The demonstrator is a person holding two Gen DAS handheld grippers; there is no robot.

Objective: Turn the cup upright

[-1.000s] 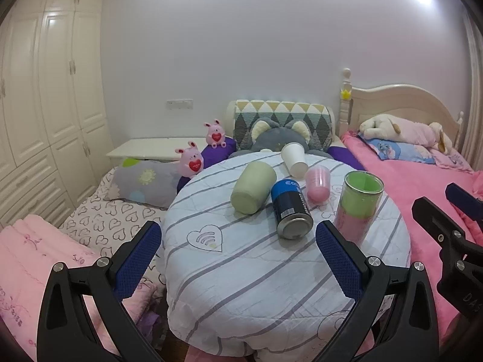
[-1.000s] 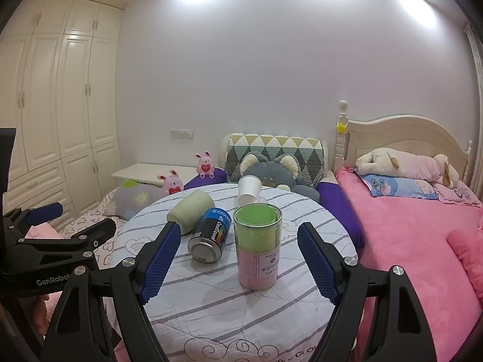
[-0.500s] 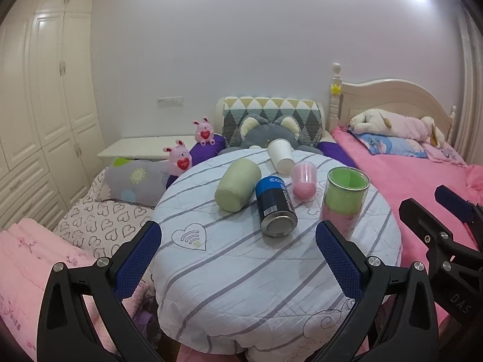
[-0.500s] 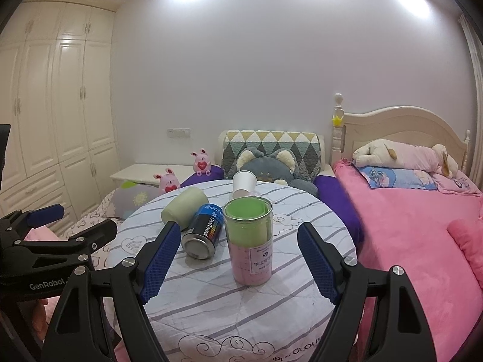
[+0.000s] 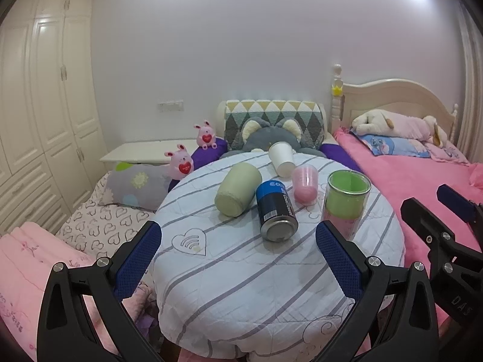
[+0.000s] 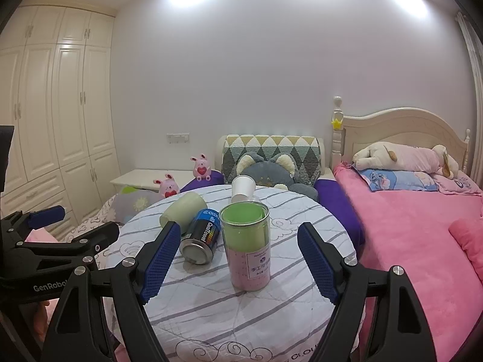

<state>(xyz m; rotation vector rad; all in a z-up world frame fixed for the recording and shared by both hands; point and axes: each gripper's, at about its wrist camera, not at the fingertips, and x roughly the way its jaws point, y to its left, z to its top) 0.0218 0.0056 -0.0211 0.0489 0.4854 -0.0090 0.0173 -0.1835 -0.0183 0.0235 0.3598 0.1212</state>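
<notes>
A pale green cup [image 5: 238, 189] lies on its side on the round table [image 5: 241, 271], its base toward me. A pink cup [image 5: 305, 182] and a white paper cup [image 5: 282, 159] also lie tipped behind it. A blue can [image 5: 275, 211] lies on its side between them. My left gripper [image 5: 238, 259] is open and empty, held back from the table's near edge. My right gripper [image 6: 238, 259] is open and empty, in front of an upright clear canister [image 6: 246, 246]. The green cup [image 6: 183, 211] and the white cup [image 6: 242, 188] also show in the right wrist view.
The clear canister [image 5: 347, 205] with green and pink contents stands upright at the table's right. A pink bed [image 5: 416, 175] lies to the right, a heart-print mattress [image 5: 102, 223] to the left. Plush toys [image 5: 180, 163] and cushions sit behind the table. Wardrobes [image 5: 45, 105] line the left wall.
Both grippers have drawn back and risen slightly, so the table and its objects look a little farther and lower. The objects on the table have not moved.
</notes>
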